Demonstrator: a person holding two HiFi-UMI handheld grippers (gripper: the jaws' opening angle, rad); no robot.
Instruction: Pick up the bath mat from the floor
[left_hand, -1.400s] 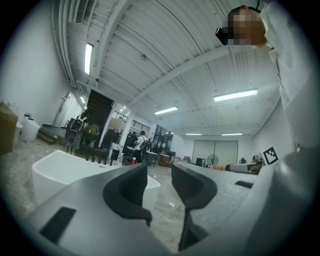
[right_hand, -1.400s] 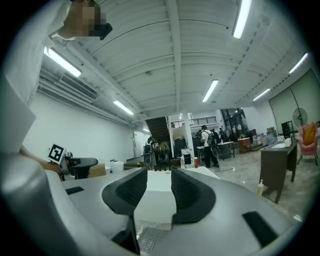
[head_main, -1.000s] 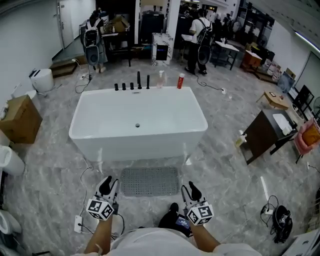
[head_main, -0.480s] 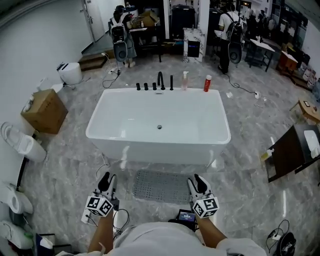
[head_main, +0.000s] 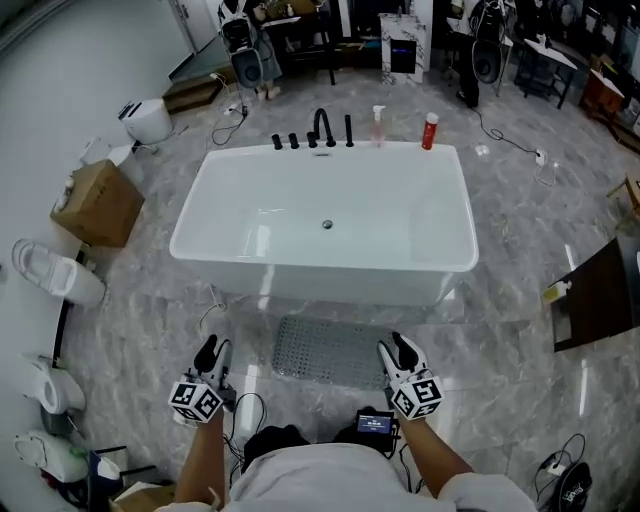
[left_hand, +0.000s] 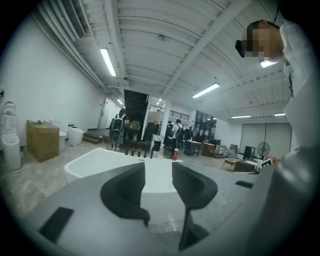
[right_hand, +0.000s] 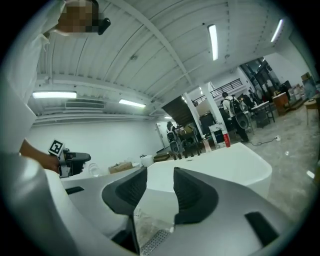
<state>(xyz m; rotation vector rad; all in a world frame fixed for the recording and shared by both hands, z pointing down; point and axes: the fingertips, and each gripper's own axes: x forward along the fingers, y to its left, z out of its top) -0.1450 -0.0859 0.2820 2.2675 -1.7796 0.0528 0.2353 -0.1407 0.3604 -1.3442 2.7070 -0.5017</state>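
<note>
The grey perforated bath mat lies flat on the marble floor in front of the white bathtub. My left gripper hovers just off the mat's left edge, its jaws open with nothing between them. My right gripper hovers over the mat's right edge, also open and empty. In the left gripper view the open left gripper points at the bathtub. In the right gripper view a corner of the bath mat shows below the open right gripper.
A black faucet, a clear bottle and a red can stand on the tub's far rim. A cardboard box and a toilet sit left. Cables lie near my left foot; a dark cabinet stands right.
The head view has swung and tipped further down, so the tub and mat sit differently in frame. Both grippers stay near the mat's sides, jaws as wide as before.
</note>
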